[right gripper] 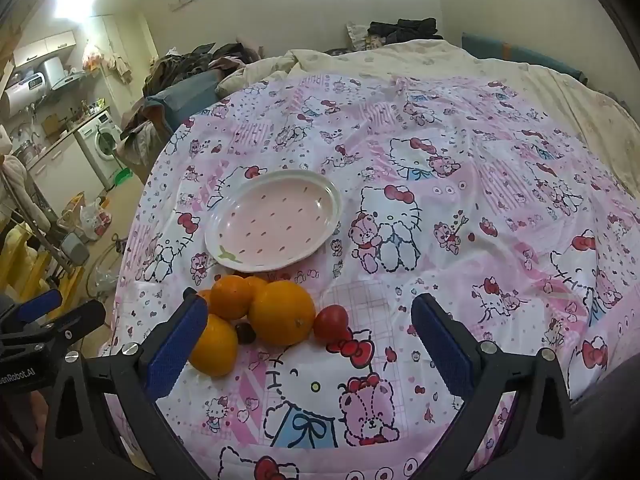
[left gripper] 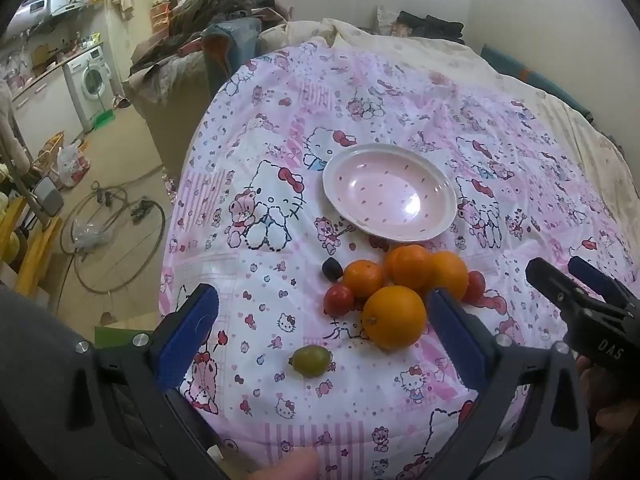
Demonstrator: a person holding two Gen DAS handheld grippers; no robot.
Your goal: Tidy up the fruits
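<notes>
A pink plate (left gripper: 390, 192) with a white rim lies empty on the Hello Kitty cloth; it also shows in the right wrist view (right gripper: 276, 220). In front of it lies a cluster of oranges (left gripper: 394, 316), red tomatoes (left gripper: 338, 298) and a dark grape (left gripper: 331, 269). A green-brown fruit (left gripper: 311, 361) lies apart, nearer me. My left gripper (left gripper: 320, 328) is open above the cloth, and the near orange and green fruit lie between its fingers. My right gripper (right gripper: 310, 332) is open and empty, with the oranges (right gripper: 282, 306) and a tomato (right gripper: 331, 322) ahead between its fingers.
The cloth (left gripper: 280, 120) covers a bed with a cream quilt (left gripper: 400, 36) behind. The bed's left edge drops to a floor with cables (left gripper: 116, 220), bags and a washing machine (left gripper: 90, 80). The right gripper's body (left gripper: 580, 304) shows at the right of the left wrist view.
</notes>
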